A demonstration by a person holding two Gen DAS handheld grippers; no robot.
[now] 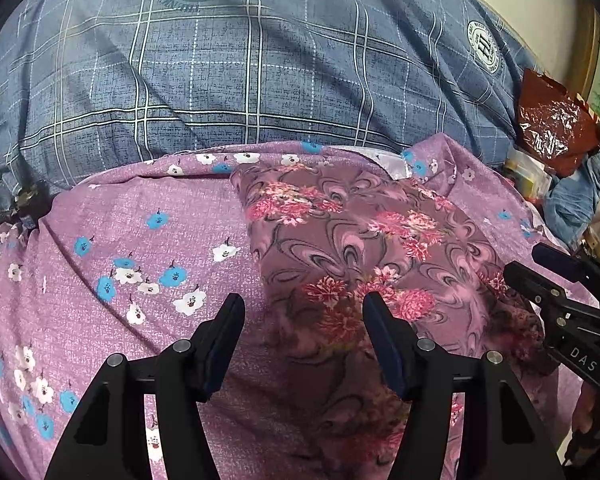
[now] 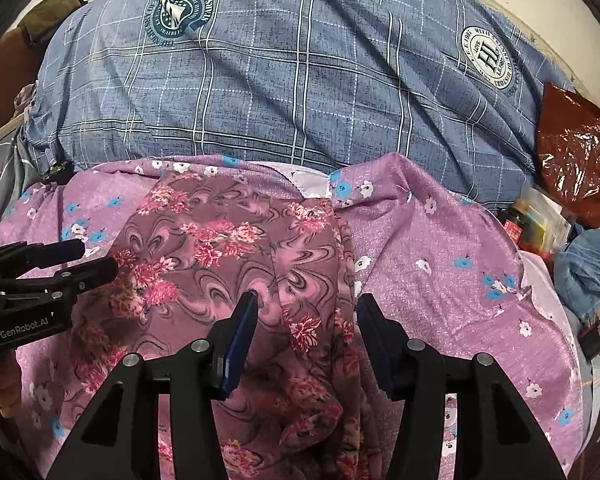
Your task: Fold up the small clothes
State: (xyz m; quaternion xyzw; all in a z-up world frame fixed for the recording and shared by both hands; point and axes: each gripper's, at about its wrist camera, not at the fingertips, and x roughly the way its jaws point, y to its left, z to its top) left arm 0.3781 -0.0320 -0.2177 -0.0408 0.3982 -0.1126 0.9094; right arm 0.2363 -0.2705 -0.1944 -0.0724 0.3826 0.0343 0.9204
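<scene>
**Inspector:** Your left gripper (image 1: 304, 304) has its fingers spread wide, holding nothing. It hangs above the left edge of the mauve swirl-print garment (image 1: 352, 248). Your right gripper (image 2: 306, 306) is likewise wide, holding nothing, above a lengthwise fold in the same garment.

**Operator:** Where does the garment lie?

**Inspector:** On the lilac flowered cloth (image 1: 140, 248), which lies on the blue checked bedcover (image 1: 240, 80). I count one garment, one lilac cloth, two round badges printed on the bedcover, two grippers.

**Operator:** Anything crowding you?

**Inspector:** Clutter at the right edge: a red foil bag (image 2: 576, 160), crumpled blue denim (image 2: 588, 268) and packets between them. A dark clip (image 1: 24, 200) sits at the cloth's left corner.

**Operator:** Do the views differ?

**Inspector:** Your right wrist view shows the garment's right border doubled over and olive fabric (image 2: 56, 8) at far left; the left wrist view shows neither. Each view catches the other gripper entering from the side.
</scene>
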